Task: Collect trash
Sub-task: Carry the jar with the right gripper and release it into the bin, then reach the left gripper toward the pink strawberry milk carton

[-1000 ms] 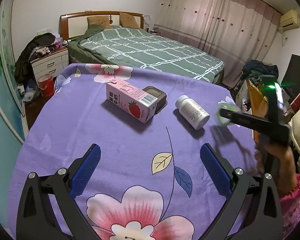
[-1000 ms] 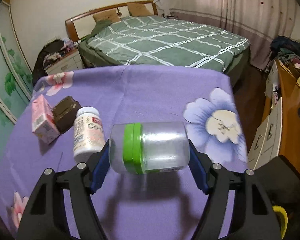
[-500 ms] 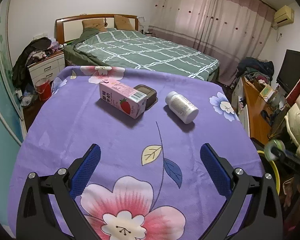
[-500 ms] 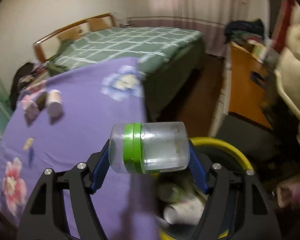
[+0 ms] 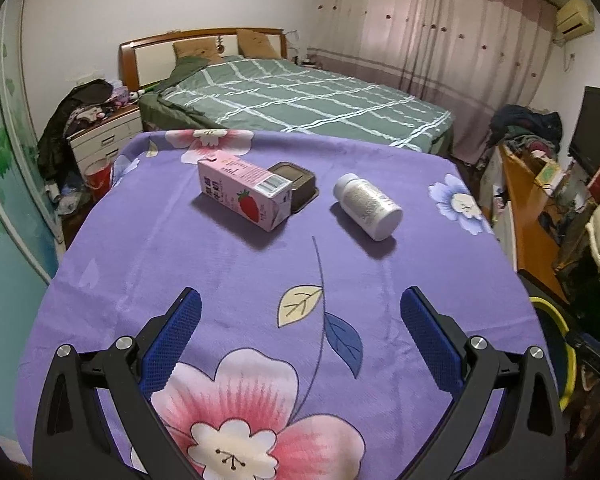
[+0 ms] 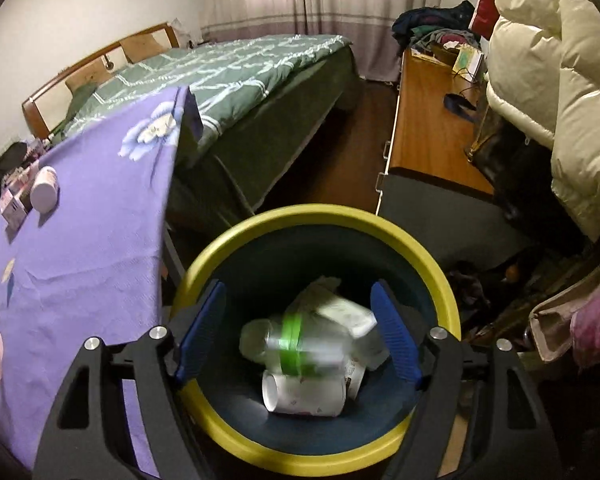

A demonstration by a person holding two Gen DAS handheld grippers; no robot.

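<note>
My right gripper [image 6: 298, 334] hangs over a yellow-rimmed bin [image 6: 316, 216] beside the table, its jaws opening and clear of the clear jar with a green lid [image 6: 290, 342], which shows blurred inside the bin among cups and other trash. My left gripper [image 5: 300, 340] stands open above the purple flowered tablecloth [image 5: 180, 264], with nothing between its fingers. Further back on the cloth lie a pink strawberry milk carton [image 5: 244, 194], a dark small box [image 5: 298, 184] behind it, and a white bottle [image 5: 368, 206] on its side. The bin's rim [image 5: 556, 320] shows at the left view's right edge.
A green-checked bed [image 5: 300, 100] stands behind the table. To the right run a wooden desk [image 6: 428, 120] with clutter and a cream puffy jacket [image 6: 552, 80]. A nightstand [image 5: 104, 140] with clothes sits at the back left.
My right gripper swung from the table to above the bin and let go of the green-lidded jar, which now drops into the bin. The left gripper has barely shifted.
</note>
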